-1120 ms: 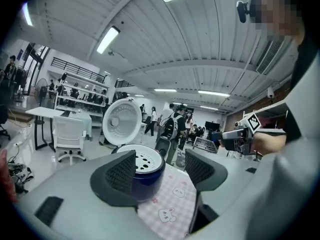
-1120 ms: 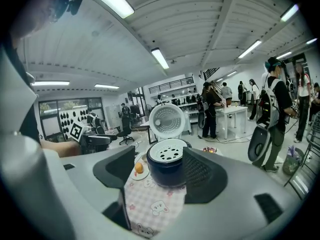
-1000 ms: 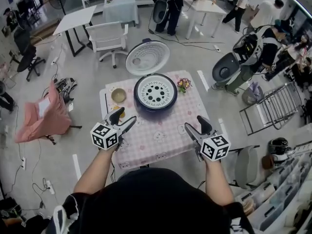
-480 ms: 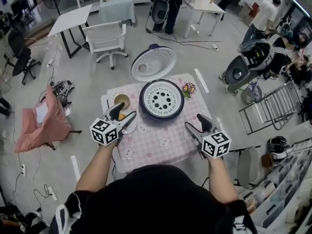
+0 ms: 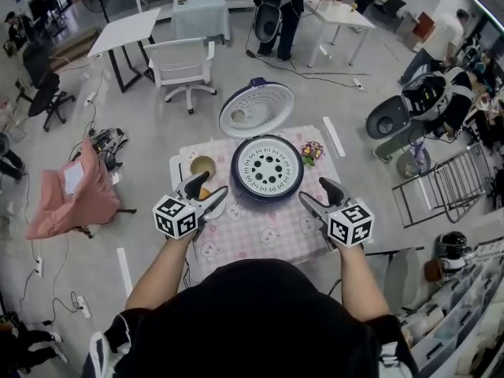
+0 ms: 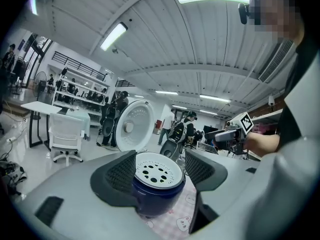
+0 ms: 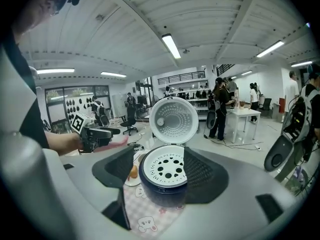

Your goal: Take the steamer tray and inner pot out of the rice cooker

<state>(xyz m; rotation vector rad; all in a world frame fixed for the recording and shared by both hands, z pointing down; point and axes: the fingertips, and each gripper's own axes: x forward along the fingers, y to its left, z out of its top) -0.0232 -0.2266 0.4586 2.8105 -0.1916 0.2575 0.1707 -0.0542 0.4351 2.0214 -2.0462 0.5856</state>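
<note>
The dark blue rice cooker [image 5: 268, 189] stands on the pink checked table [image 5: 260, 231] with its lid [image 5: 257, 109] swung up behind it. The white steamer tray [image 5: 268, 165], pierced with round holes, lies in its top. My left gripper [image 5: 209, 187] hovers open just left of the cooker and touches nothing. My right gripper [image 5: 313, 190] hovers open at its right, also apart from it. In the left gripper view the cooker [image 6: 156, 194] and tray [image 6: 159, 169] show ahead between the jaws of the left gripper [image 6: 160, 170]. The right gripper [image 7: 161, 170] frames the tray [image 7: 167, 166] and lid [image 7: 173, 121] the same way.
A small bowl [image 5: 202, 165] stands on a white plate left of the cooker, and a little flower bunch [image 5: 312, 152] sits at its right. A white chair [image 5: 183, 61] stands beyond the table. A pink-draped seat [image 5: 75, 191] is at the left. People stand at the far tables.
The head view has shifted and the cooker now sits a little lower and further right in it. The right gripper has drawn nearer to the cooker. Both grippers stay open.
</note>
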